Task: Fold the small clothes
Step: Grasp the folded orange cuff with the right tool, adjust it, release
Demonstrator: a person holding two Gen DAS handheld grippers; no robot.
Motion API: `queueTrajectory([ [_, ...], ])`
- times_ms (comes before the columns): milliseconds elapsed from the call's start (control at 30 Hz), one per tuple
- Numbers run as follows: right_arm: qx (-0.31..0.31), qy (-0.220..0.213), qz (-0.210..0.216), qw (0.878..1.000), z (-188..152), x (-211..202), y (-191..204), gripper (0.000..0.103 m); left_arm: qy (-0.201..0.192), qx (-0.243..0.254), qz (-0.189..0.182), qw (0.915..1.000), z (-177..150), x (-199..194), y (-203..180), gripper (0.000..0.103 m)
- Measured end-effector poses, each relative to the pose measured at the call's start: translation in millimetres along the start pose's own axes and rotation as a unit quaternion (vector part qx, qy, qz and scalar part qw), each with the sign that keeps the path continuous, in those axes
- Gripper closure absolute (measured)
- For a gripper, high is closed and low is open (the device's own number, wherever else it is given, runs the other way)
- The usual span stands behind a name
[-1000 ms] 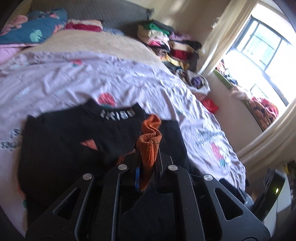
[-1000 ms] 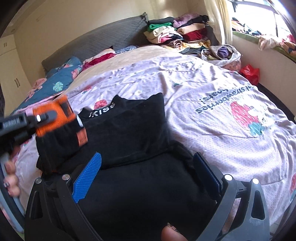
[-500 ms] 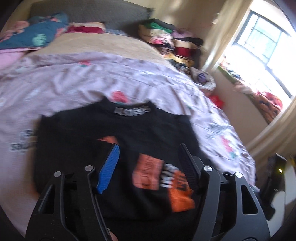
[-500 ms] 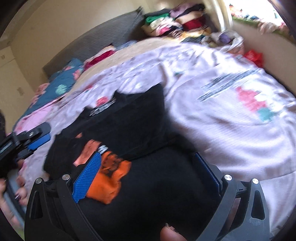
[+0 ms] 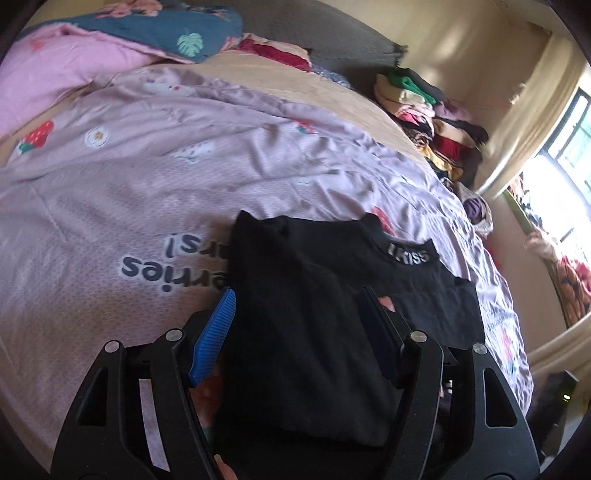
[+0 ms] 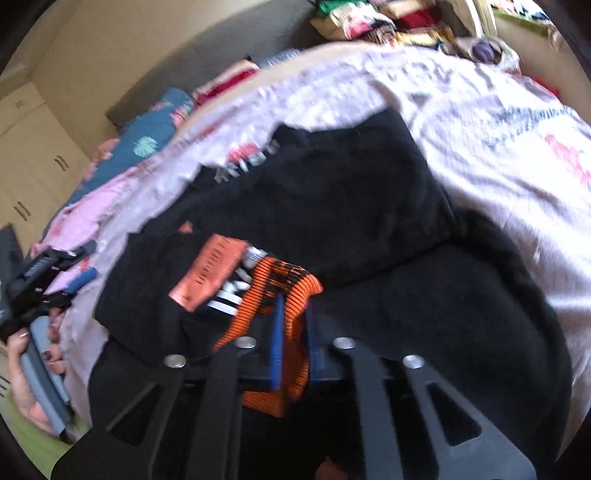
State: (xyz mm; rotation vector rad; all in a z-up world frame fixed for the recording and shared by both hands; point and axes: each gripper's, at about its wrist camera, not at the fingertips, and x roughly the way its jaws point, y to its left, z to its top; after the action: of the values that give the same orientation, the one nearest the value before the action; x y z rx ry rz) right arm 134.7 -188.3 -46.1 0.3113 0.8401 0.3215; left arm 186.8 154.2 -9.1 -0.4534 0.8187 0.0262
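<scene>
A lilac bedsheet (image 5: 155, 192) lies bare across the frame's left half. One black top (image 5: 306, 332), collar reading "KISS", lies at centre. The left gripper (image 5: 295, 332), jaws wide, holds nothing. The right gripper (image 6: 293, 332) has just clamped the orange cuff (image 6: 291, 291), bottom centre.

A wide bed (image 5: 184, 177) with a lilac strawberry-print sheet (image 5: 110, 206) filled the room. A grey padded headboard (image 5: 332, 40) stood against a cream wall (image 5: 461, 44). Pillows (image 5: 166, 29) lay at its head, and a pile of clothes (image 5: 424, 110) sat beside it. Bright daylight came through a barred window (image 5: 569, 147) with a pale curtain (image 5: 528, 110). Cream cupboards (image 6: 33, 155) lined the other side.
</scene>
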Motion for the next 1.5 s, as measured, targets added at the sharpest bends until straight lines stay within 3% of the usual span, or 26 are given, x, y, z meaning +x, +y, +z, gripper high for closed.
queueTrajectory([
  [267,-0.126,-0.126,-0.028,0.984,48.9,-44.9,35.4,0.096,0.019,-0.016,0.004,0.9997,-2.9,20.0,11.4,0.04],
  [500,-0.149,-0.117,-0.048,0.981,60.3,-29.5,21.3,0.096,0.05,-0.029,-0.011,0.9983,-8.1,43.7,12.7,0.041],
  [567,-0.134,-0.117,-0.042,0.983,54.0,-26.5,14.2,0.096,0.049,-0.027,-0.002,0.9984,-9.3,48.2,12.5,0.059],
  [600,-0.12,-0.114,-0.037,0.985,51.1,-23.2,8.9,0.096,0.049,-0.026,0.001,0.9984,-10.2,49.7,12.4,0.083],
  [633,-0.11,-0.109,-0.036,0.987,50.4,-20.3,3.7,0.096,0.05,-0.026,0.002,0.9984,-11.1,50.7,12.3,0.091],
  [700,-0.102,-0.099,-0.04,0.989,49.5,-15.4,-1.1,0.096,0.043,-0.017,0.002,0.9989,-11.1,47.7,9.5,0.095],
  [867,-0.102,-0.093,-0.057,0.989,45.5,-4.9,-3.1,0.096,0.013,-0.016,0.0,0.9998,-8.6,34.0,12.9,0.099],
  [1000,-0.129,-0.094,-0.102,0.982,41.2,4.9,1.0,0.096,0.023,-0.007,0.008,0.9997,-11.2,42.2,9.9,0.099],
  [1167,-0.103,-0.061,-0.115,0.986,39.5,19.1,-14.0,0.095,0.024,0.004,0.01,0.9996,-12.6,42.1,5.3,0.098],
  [1233,-0.098,-0.051,-0.121,0.986,38.6,22.1,-17.3,0.09,0.027,0.002,0.012,0.9996,-12.4,40.4,5.8,0.097],
  [1333,-0.098,-0.055,-0.131,0.985,37.3,18.8,-18.9,0.07,0.021,0.001,0.01,0.9997,-11.2,32.4,5.1,0.096],
  [1500,-0.095,-0.062,-0.113,0.987,37.6,7.9,-14.6,0.067,-0.01,0.017,0.022,0.9996,-9.3,7.2,-1.9,0.093],
])
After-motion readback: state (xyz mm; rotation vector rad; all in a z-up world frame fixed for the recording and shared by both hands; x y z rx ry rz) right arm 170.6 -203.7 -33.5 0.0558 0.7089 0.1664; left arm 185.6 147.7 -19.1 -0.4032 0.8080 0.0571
